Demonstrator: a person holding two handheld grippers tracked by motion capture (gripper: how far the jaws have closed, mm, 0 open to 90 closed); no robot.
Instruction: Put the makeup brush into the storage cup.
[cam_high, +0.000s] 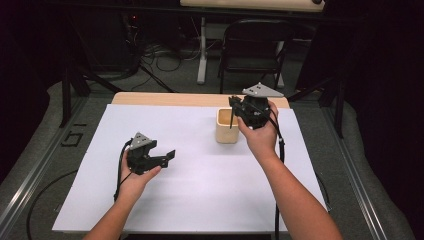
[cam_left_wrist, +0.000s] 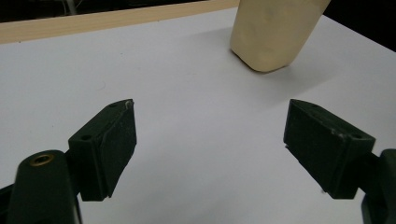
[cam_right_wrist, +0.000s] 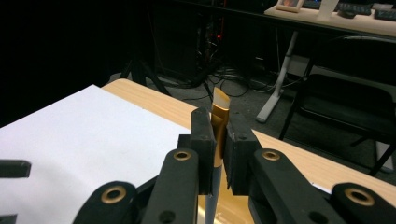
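A flat paintbrush (cam_right_wrist: 220, 109) with a gold ferrule and pale bristles stands upright, and my right gripper (cam_right_wrist: 219, 140) is shut on it. In the high view the right gripper (cam_high: 234, 106) hovers over the cream cup (cam_high: 227, 136) at the back of the table, with the thin brush handle (cam_high: 231, 121) reaching down into the cup's mouth. My left gripper (cam_high: 171, 154) is held low over the white sheet (cam_high: 200, 185) at the left, open and with nothing in it. Its own view shows the jaws wide apart (cam_left_wrist: 210, 140) and the cream cup (cam_left_wrist: 273, 32) ahead to the right.
The wooden table edge (cam_high: 165, 99) runs behind the white sheet. Beyond it stand a black folding chair (cam_high: 255, 50), a white desk leg (cam_high: 202, 50) and loose cables (cam_high: 165, 60) on the floor. Cables trail from both grippers.
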